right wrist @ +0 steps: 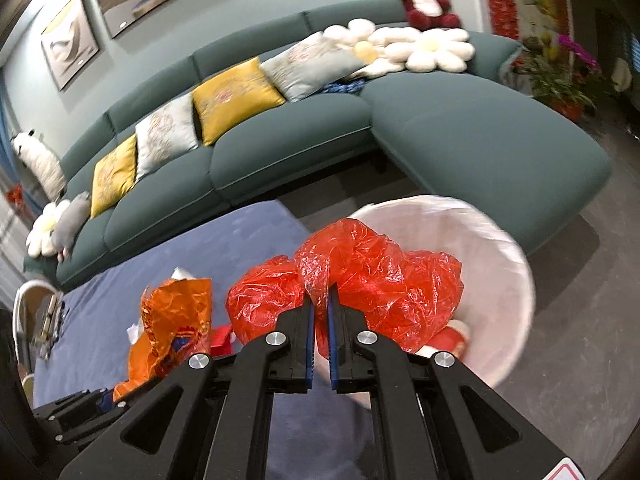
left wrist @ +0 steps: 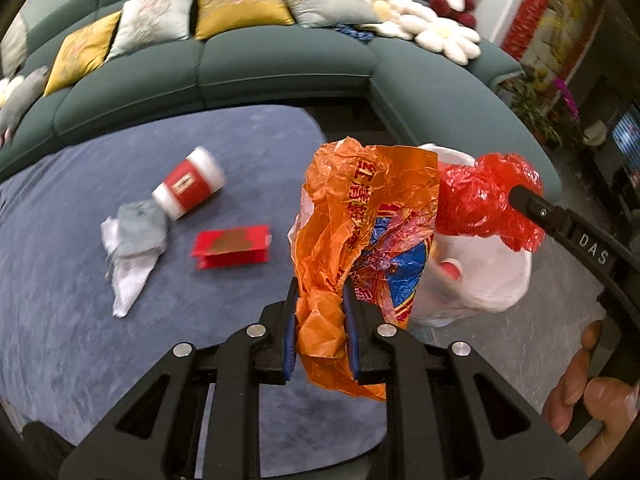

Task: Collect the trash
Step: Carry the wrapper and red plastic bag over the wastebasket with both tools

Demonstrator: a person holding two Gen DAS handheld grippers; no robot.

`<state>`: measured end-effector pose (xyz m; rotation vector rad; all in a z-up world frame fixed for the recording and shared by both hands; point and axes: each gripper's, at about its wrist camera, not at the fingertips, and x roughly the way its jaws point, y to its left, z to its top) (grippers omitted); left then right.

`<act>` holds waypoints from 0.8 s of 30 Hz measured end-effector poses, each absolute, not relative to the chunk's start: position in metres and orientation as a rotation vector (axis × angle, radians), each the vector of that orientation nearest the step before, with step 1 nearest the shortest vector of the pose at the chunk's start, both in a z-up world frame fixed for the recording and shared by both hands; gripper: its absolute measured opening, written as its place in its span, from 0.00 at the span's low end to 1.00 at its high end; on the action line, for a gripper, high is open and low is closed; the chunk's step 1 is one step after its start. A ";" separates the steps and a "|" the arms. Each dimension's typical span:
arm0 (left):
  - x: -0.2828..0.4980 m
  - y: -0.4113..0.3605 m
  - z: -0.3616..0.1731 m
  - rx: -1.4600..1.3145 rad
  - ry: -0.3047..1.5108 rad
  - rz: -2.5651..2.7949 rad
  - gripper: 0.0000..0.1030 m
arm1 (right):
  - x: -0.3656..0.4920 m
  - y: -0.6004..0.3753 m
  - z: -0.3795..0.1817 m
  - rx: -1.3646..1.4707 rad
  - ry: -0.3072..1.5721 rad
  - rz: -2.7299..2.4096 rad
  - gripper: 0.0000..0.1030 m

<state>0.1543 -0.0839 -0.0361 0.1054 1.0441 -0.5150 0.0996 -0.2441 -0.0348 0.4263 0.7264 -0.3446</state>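
Observation:
My left gripper (left wrist: 320, 284) is shut on a crumpled orange snack wrapper (left wrist: 360, 216), held up above the blue rug; the wrapper also shows in the right wrist view (right wrist: 176, 320). My right gripper (right wrist: 320, 300) is shut on a crumpled red plastic bag (right wrist: 372, 272), held over the near rim of a white-lined trash bin (right wrist: 480, 240). In the left wrist view the red bag (left wrist: 484, 200) hangs above the bin (left wrist: 492, 280). On the rug lie a red-and-white cup (left wrist: 188, 186), a grey-white crumpled tissue (left wrist: 132, 244) and a small red box (left wrist: 232, 246).
A blue rug (left wrist: 80, 320) covers the floor in front of a long green sofa (left wrist: 260, 64) with yellow and grey cushions. A red item (right wrist: 452, 340) lies inside the bin. Potted plants (right wrist: 560, 80) stand at the right. A white chair (right wrist: 28, 308) stands at the far left.

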 end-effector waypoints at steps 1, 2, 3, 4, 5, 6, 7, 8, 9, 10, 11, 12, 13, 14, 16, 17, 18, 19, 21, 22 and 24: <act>0.153 -0.091 -0.035 0.114 1.039 -0.524 0.18 | 0.094 -0.250 -0.034 0.430 0.718 -0.359 0.05; 0.151 -0.098 -0.033 0.118 1.036 -0.532 0.18 | 0.090 -0.256 -0.033 0.434 0.712 -0.370 0.05; 0.151 -0.102 -0.032 0.122 1.035 -0.538 0.18 | 0.084 -0.263 -0.032 0.440 0.704 -0.384 0.05; 0.149 -0.112 -0.031 0.130 1.033 -0.552 0.18 | 0.079 -0.270 -0.031 0.446 0.697 -0.400 0.05; 0.148 -0.118 -0.030 0.135 1.032 -0.561 0.18 | 0.075 -0.275 -0.031 0.451 0.692 -0.409 0.05; 0.148 -0.124 -0.029 0.140 1.030 -0.568 0.18 | 0.069 -0.282 -0.031 0.457 0.685 -0.425 0.05; 0.147 -0.131 -0.028 0.147 1.027 -0.578 0.18 | 0.066 -0.285 -0.031 0.461 0.682 -0.434 0.05; 0.146 -0.138 -0.028 0.153 1.025 -0.586 0.18 | 0.060 -0.291 -0.032 0.467 0.678 -0.448 0.05; 0.145 -0.147 -0.029 0.162 1.025 -0.597 0.18 | 0.056 -0.297 -0.033 0.471 0.676 -0.459 0.05; 0.144 -0.154 -0.030 0.171 1.026 -0.606 0.18 | 0.051 -0.302 -0.034 0.475 0.675 -0.471 0.05; 0.144 -0.159 -0.030 0.177 1.026 -0.612 0.18 | 0.046 -0.307 -0.035 0.477 0.674 -0.482 0.05; 0.143 -0.167 -0.031 0.187 1.026 -0.621 0.18 | 0.041 -0.313 -0.036 0.481 0.673 -0.492 0.05; 0.143 -0.174 -0.032 0.192 1.026 -0.628 0.18 | 0.037 -0.317 -0.037 0.486 0.672 -0.501 0.05; 0.142 -0.180 -0.032 0.197 1.026 -0.634 0.18 | 0.033 -0.320 -0.038 0.490 0.670 -0.508 0.05; 0.141 -0.194 -0.035 0.210 1.029 -0.649 0.18 | 0.027 -0.329 -0.041 0.500 0.669 -0.525 0.05; 0.141 -0.201 -0.037 0.220 1.032 -0.653 0.19 | 0.023 -0.331 -0.042 0.504 0.670 -0.531 0.05; 0.142 -0.205 -0.038 0.226 1.035 -0.655 0.19 | 0.021 -0.334 -0.044 0.509 0.671 -0.536 0.05; 0.142 -0.213 -0.040 0.236 1.041 -0.660 0.19 | 0.019 -0.337 -0.046 0.516 0.673 -0.541 0.05; 0.142 -0.222 -0.044 0.252 1.045 -0.663 0.19 | 0.017 -0.341 -0.049 0.523 0.675 -0.546 0.05; 0.141 -0.226 -0.044 0.256 1.045 -0.666 0.19 | 0.016 -0.343 -0.051 0.527 0.675 -0.548 0.05; 0.141 -0.234 -0.046 0.271 1.051 -0.669 0.21 | 0.015 -0.345 -0.052 0.533 0.676 -0.550 0.05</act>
